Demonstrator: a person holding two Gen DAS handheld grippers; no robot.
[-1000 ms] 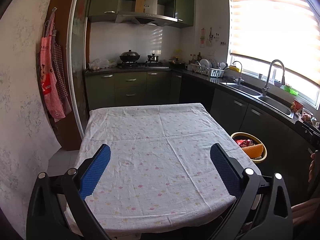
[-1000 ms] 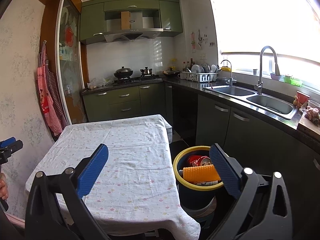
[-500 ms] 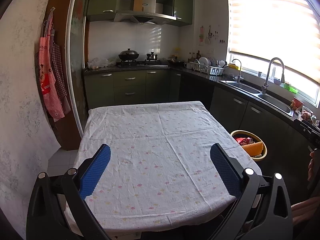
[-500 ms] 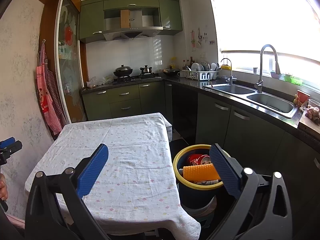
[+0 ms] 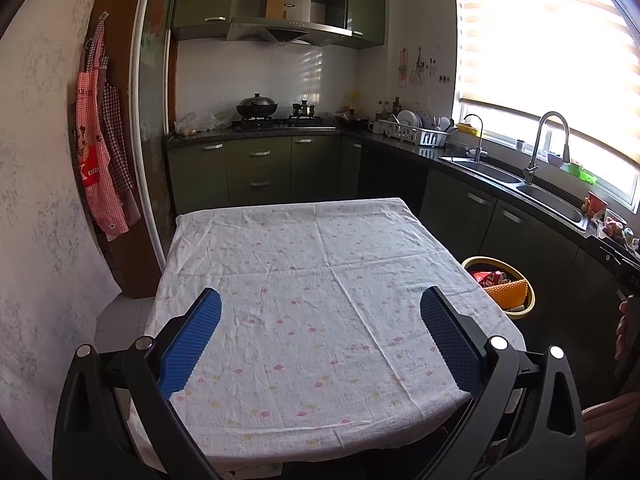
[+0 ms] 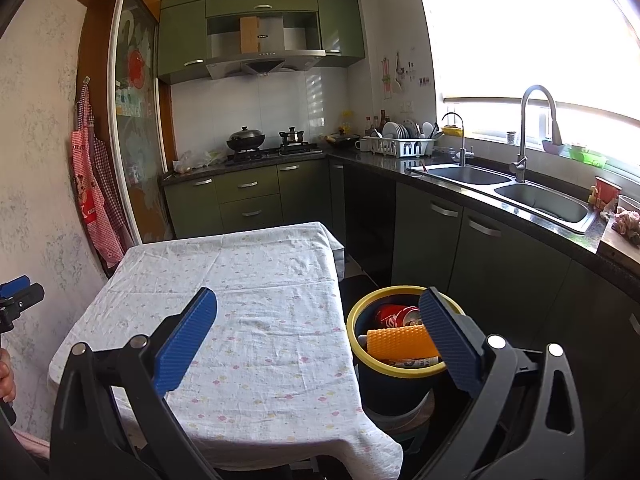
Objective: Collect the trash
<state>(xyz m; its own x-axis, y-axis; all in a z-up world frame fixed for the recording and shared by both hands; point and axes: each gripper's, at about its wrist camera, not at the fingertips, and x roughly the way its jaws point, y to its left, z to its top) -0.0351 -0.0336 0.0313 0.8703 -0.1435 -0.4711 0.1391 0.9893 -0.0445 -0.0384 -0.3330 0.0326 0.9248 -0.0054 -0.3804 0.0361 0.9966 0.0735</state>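
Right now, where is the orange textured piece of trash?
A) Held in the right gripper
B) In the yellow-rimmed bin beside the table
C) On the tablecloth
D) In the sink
B: the orange textured piece lies inside the yellow-rimmed bin, next to a red can.

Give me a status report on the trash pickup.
Left gripper open, empty. Right gripper open, empty. Bin holds red can, orange item. Tablecloth bare.

Cloth, plastic and steel in front of me

My hand-held gripper [image 6: 318, 330] has matt black plastic arms and dimpled blue pads [image 6: 186, 340]; the tablecloth [image 6: 256, 320] is creased matt cotton, the sink [image 6: 540, 200] brushed steel, the bin [image 6: 394, 390] smooth plastic.
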